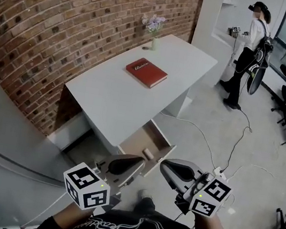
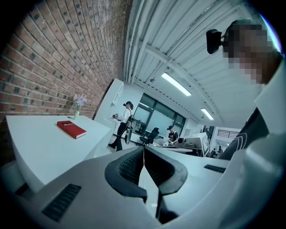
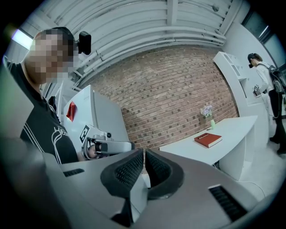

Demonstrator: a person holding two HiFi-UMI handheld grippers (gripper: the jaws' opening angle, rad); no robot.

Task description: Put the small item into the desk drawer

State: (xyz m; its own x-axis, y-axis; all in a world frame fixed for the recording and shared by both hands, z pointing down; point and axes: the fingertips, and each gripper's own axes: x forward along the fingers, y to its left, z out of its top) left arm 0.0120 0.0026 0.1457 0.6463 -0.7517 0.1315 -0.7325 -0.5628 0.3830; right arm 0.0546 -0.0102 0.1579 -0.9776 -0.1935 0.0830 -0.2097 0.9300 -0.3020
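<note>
By the brick wall (image 1: pixel 67 17), the worktop's (image 1: pixel 118 101) drawer (image 1: pixel 140 137) stands open with the small item (image 1: pixel 148 153) apparently inside, so we hold our left gripper (image 1: pixel 136 162) and right gripper (image 1: pixel 165 169) near us, fingers together and empty.

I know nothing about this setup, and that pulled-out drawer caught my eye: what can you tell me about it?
The drawer stands pulled open from under the white desk top, at the end nearest the camera. It looks a shallow box, pale beige inside, with a white front. One small pale item lies on its floor near the front.
</note>
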